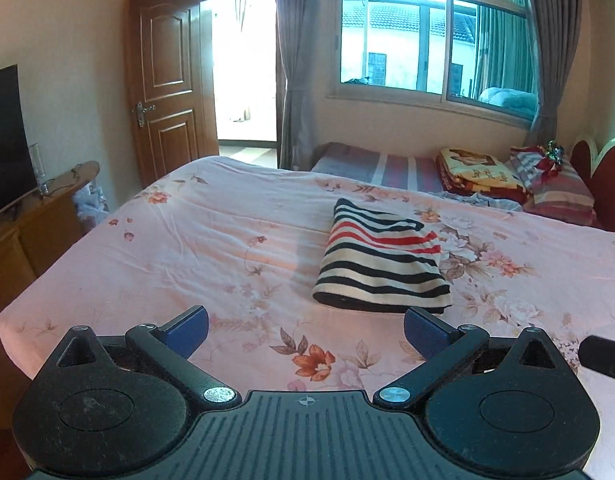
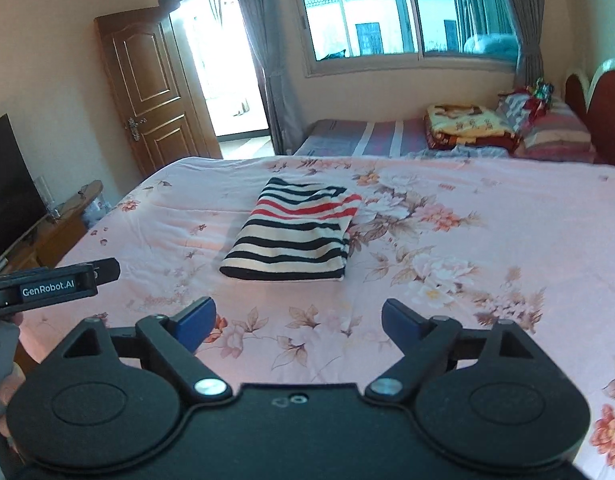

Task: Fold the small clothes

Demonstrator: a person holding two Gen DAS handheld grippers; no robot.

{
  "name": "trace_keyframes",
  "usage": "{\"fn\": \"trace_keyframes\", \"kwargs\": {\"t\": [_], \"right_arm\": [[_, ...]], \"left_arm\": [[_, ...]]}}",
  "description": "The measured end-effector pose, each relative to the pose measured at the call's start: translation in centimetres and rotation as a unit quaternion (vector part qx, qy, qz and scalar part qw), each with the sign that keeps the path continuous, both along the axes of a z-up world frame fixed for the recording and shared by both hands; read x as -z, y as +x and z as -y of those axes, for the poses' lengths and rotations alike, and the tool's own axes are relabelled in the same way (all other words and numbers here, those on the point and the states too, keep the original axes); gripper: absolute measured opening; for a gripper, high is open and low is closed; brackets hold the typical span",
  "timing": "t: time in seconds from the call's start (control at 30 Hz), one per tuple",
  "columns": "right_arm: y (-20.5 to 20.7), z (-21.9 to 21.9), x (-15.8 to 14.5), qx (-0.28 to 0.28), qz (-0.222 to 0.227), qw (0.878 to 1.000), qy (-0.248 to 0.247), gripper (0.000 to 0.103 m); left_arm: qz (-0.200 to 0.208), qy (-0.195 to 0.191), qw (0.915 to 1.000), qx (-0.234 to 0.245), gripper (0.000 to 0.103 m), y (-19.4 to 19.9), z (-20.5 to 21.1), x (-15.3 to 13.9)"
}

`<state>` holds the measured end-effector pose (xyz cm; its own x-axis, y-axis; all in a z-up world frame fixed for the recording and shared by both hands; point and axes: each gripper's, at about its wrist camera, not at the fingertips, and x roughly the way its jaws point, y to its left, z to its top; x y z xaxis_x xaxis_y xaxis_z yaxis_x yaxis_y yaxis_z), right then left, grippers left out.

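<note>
Left wrist view: striped garment [image 1: 381, 258] lies folded on floral bed [image 1: 187, 240]; left hand-held gripper [image 1: 306, 330] and right hand-held gripper [image 2: 298, 322] both wide open, empty; any final squaring should pinch edges lightly.

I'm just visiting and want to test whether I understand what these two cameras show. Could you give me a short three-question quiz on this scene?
1. True or false: the striped black, cream and red knitted garment lies folded on the pink floral bedsheet.
2. Multiple choice: the left gripper is A) clamped on the garment, B) open and holding nothing, C) out of sight.
3. Fill in: the right gripper has its blue-padded fingers spread ____, short of the garment.

Key: 1 true; 2 B; 3 apart.
</note>
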<state>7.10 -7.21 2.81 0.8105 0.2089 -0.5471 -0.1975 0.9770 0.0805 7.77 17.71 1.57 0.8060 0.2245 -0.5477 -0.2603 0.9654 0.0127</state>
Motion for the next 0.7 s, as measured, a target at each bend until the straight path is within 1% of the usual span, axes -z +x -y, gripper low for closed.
{"fn": "trace_keyframes", "kwargs": {"t": [0.07,0.1,0.17,0.23,0.3,0.57,0.7], "right_arm": [[-1.4,-0.7,-0.6,0.014,0.035,0.999,-0.035,0.090],[-2.0,-0.8,-0.9,0.015,0.050,0.998,-0.042,0.090],[-2.7,-0.7,-1.2,0.011,0.064,0.997,-0.036,0.091],[-3.1,-0.3,-1.3,0.016,0.067,0.997,-0.023,0.091],[-3.3,0.0,-1.4,0.023,0.069,0.997,-0.020,0.091],[-4.6,0.6,-1.2,0.025,0.068,0.997,-0.009,0.091],[-4.9,0.6,-1.2,0.024,0.070,0.997,-0.010,0.091]], "left_arm": [[0.000,0.012,0.9999,0.001,0.103,-1.2,0.7,-0.2],[-0.002,0.015,0.9999,0.004,0.103,-1.5,1.0,-0.3],[-0.007,0.010,0.9999,0.011,0.103,-2.4,1.3,-0.7],[0.001,0.005,0.9999,0.009,0.103,-3.5,1.4,-1.2],[0.007,0.008,0.9999,0.005,0.103,-4.0,1.8,-1.5],[-0.009,0.000,0.9999,0.014,0.103,-4.8,2.4,-1.5],[-0.009,0.007,0.9998,0.017,0.103,-5.2,2.9,-1.6]]}}
